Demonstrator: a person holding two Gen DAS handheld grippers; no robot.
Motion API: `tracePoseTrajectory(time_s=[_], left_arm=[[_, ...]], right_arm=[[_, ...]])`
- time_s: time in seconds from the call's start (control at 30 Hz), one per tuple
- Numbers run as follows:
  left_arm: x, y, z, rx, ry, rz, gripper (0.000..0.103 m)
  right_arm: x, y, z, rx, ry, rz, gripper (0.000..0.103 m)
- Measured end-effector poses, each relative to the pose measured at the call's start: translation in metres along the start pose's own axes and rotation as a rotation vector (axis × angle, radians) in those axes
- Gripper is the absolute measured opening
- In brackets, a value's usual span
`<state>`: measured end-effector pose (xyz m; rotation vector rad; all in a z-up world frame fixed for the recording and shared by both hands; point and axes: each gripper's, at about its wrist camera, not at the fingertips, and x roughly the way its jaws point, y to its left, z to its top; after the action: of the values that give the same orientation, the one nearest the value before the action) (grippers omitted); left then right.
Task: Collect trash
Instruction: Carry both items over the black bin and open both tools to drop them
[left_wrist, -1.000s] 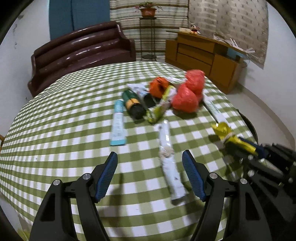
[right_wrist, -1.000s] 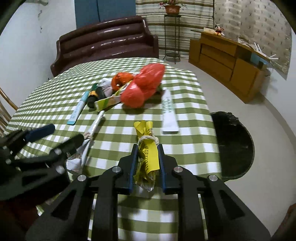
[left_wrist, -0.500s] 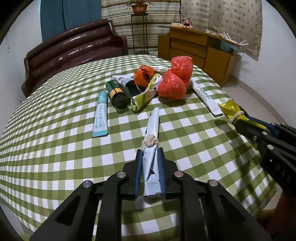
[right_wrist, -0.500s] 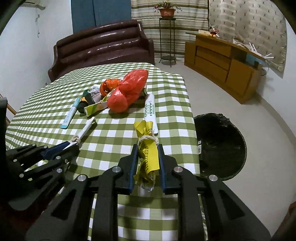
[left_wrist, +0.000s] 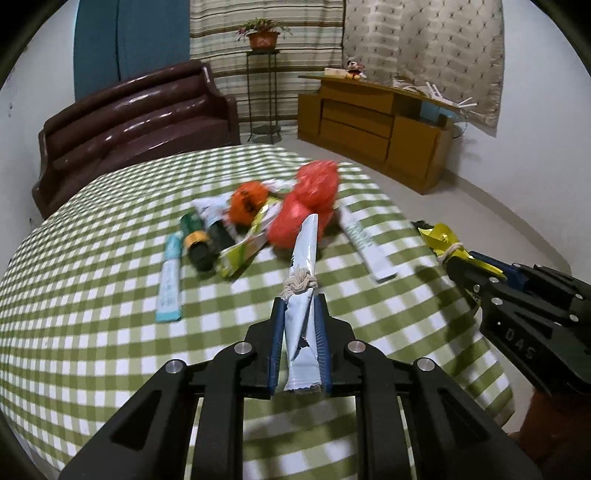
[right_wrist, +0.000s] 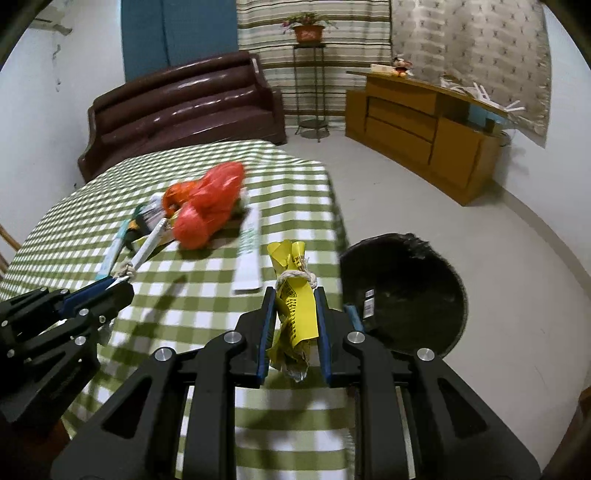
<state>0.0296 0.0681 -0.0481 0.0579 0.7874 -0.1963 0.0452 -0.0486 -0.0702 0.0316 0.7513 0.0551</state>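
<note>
Left gripper (left_wrist: 299, 332) clamping a pale blue wrapper (left_wrist: 303, 295) at centre frame, right gripper (right_wrist: 293, 317) gripping a yellow wrapper (right_wrist: 295, 295), black bin (right_wrist: 402, 291) at right.

Surface: table (left_wrist: 92, 295) under green-and-white checked cloth | On cloth, clustered: red bags (left_wrist: 306, 206), orange wrapper (left_wrist: 247, 201), dark green tube (left_wrist: 197, 242), light blue tube (left_wrist: 170, 284), yellow-green packet (left_wrist: 243, 251), white tube (left_wrist: 365, 245) | Floor (right_wrist: 424, 192): black bin (right_wrist: 406, 291) beside table edge

motion blurs the red bags (right_wrist: 207, 210) and table edge (right_wrist: 338, 229).
</note>
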Motion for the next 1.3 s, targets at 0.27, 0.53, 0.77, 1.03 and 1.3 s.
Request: tracePoseTrajectory(time_s=[0.27,0.53,0.77,1.03,1.3], left_arm=[[0.018,-0.031,0.025,0.028,-0.027,-0.043,0.017],[0.046,-0.067,0.048,0.068,-0.031,-0.076,0.017],[0.070,-0.093,0.057,0.107,-0.008,-0.093,0.017],[0.089,-0.109,0.066,0.137,0.013,-0.093,0.017],[0.104,-0.124,0.075,0.153,0.042,-0.087,0.018]], right_arm=[[0.007,-0.048,0.012,0.070,-0.026,-0.087,0.020],[0.023,-0.090,0.020,0.122,-0.039,-0.149,0.020],[0.039,-0.116,0.023,0.165,-0.026,-0.168,0.020],[0.052,-0.132,0.023,0.201,-0.015,-0.175,0.020],[0.064,-0.145,0.023,0.222,-0.005,-0.177,0.020]])
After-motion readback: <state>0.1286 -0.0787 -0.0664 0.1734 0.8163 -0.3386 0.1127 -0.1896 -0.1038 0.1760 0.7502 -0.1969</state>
